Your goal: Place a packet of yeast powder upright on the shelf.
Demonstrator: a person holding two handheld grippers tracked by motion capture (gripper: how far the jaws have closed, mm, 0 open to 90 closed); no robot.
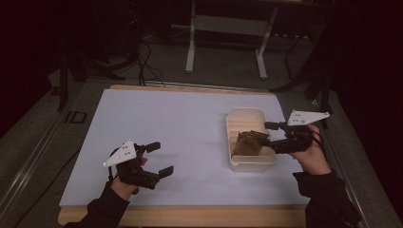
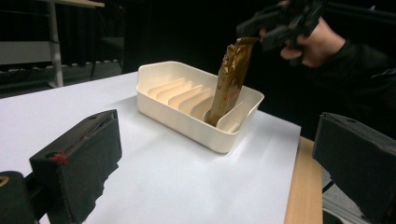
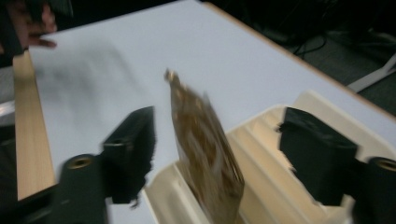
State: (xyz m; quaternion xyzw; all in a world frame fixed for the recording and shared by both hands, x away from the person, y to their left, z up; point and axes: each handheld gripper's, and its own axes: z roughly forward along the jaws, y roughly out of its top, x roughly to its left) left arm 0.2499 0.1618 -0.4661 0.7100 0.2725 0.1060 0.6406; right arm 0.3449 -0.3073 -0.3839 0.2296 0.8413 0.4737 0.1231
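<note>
The brown packet [image 2: 229, 84] already stands in the near slot of the rack [image 2: 180, 122] (cream plastic), the right gripper [image 3: 217, 154] wide open around it, the left gripper [image 1: 159, 159] open, empty, leaving only withdrawal.

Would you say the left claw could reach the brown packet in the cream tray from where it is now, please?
Probably yes: the left claw is open, and only bare white tabletop lies between it and the brown packet standing in the cream tray.

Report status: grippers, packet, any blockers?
Left gripper open, idle. Right gripper open around the packet, which stands in the rack's end slot. Nothing in the way.
</note>
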